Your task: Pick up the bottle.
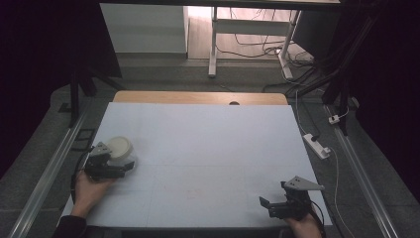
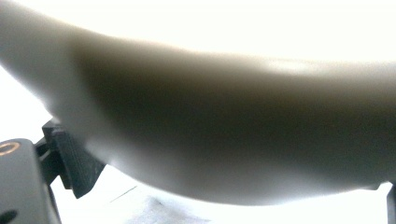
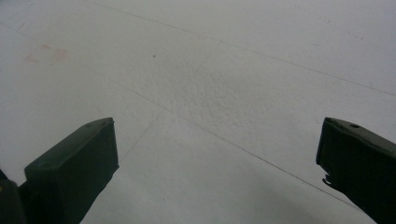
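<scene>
- Cream-coloured round plastic container (image 1: 120, 148) is sitting at the left side of the white table sheet (image 1: 208, 144), near the left edge and toward my side, and it is looking like a shallow tub or lid seen from above.
- My left hand (image 1: 88, 191) is coming in from the bottom left and gripping the left gripper (image 1: 130, 165), whose jaws are pointing rightward across the sheet.
- In the high view this tool is lying against the near side of the container, with the grey three-cornered plate (image 1: 101, 148) overlapping its left rim.
- In the left gripper view the container (image 2: 224, 130) is looming very close and blurred between the jaws, and one ridged black pad (image 2: 77, 165) is touching its lower left side; the other jaw is barely peeking in at the right edge, so I am judging the tongs to be closed on the container.
- Moving right, the middle of the sheet is showing faint fold lines and a pale reddish mark (image 3: 45, 53).
- At the bottom right, my right hand (image 1: 303, 224) is holding the right gripper (image 1: 264, 206) low over the near right corner of the sheet, well apart from the container, jaws pointing left.
- In the right gripper view its two black jaws are standing wide apart with bare sheet between them, gripping nothing.
</scene>
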The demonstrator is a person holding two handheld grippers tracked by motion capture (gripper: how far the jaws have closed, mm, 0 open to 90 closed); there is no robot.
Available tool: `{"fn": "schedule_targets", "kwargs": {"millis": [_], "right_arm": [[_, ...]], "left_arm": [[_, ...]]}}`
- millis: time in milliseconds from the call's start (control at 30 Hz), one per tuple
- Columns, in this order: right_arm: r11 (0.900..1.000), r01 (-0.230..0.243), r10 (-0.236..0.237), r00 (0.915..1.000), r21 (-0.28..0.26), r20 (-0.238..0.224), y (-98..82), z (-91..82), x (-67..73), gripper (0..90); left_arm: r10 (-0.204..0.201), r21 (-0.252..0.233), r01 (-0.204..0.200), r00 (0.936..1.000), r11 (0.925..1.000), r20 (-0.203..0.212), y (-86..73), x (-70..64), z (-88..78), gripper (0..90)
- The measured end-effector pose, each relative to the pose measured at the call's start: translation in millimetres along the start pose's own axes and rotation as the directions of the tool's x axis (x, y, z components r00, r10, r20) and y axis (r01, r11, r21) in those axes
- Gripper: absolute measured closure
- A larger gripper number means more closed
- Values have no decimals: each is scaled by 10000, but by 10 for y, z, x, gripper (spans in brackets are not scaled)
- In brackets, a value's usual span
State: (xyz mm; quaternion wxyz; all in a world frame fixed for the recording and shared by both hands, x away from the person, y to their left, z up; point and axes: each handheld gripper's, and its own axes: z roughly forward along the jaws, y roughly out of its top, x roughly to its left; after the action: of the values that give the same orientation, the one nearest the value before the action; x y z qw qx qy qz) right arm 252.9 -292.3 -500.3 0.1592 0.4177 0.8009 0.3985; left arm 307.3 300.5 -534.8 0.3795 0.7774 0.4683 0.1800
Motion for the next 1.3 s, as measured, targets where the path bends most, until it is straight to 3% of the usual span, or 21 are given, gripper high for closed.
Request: {"fn": "schedule_targets", "kwargs": {"millis": [333,700,967,1300], "right_arm": [[10000,-15,15,10000,4,-4,0,1,0,0],[10000,-17,17,10000,9,13,0,1,-2,0],[10000,-16,16,10000,8,15,-1,1,-3,0],[10000,-22,22,10000,11,14,-1,1,-3,0]], "left_arm": [[372,-371,-364,9991,9986,215,77,-98,-54,78],[828,-455,-795,9935,9958,778,246,-292,-83,78],[1207,-568,-1147,9857,9918,1173,374,-475,-80,78],[1649,-608,-1567,9716,9858,1696,526,-704,-32,78]]}}
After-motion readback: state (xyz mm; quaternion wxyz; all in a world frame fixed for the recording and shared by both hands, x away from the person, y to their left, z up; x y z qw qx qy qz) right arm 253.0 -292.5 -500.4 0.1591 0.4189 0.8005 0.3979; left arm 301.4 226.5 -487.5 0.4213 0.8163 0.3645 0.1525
